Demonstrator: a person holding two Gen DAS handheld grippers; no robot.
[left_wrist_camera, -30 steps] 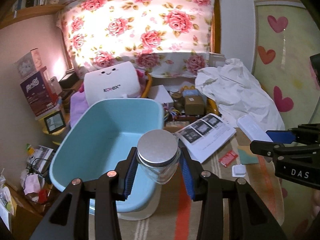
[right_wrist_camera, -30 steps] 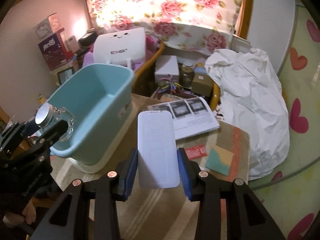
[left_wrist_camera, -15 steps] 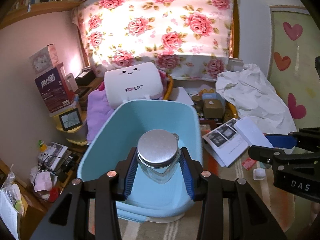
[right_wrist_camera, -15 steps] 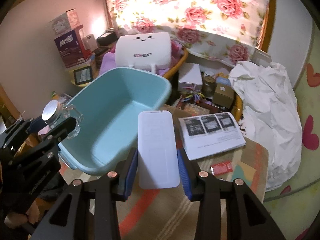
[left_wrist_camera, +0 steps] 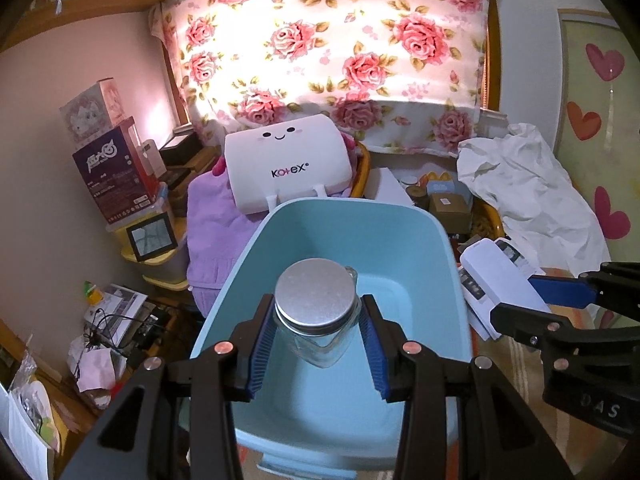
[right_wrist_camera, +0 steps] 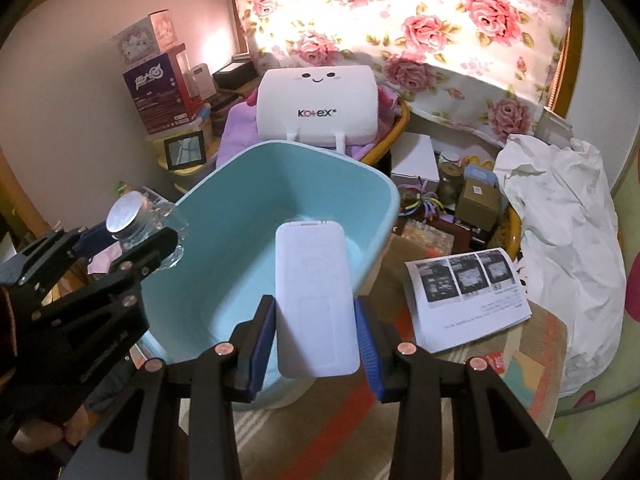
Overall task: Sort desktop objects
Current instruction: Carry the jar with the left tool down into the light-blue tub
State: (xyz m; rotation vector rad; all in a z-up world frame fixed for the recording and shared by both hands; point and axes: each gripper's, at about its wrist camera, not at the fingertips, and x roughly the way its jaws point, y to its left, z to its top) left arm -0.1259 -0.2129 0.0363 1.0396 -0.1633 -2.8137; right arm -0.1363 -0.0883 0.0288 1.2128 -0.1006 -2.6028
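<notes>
The left gripper is clamped on a small glass jar with a flat metal lid, held over the open light-blue tub. The jar looks rigid, smooth and breakable, so a hold on the body just under the lid, as here, seems safest, with a low release. The right gripper is clamped on the long edges of a flat white case, probably light and stiff, hanging over the tub's near rim.
</notes>
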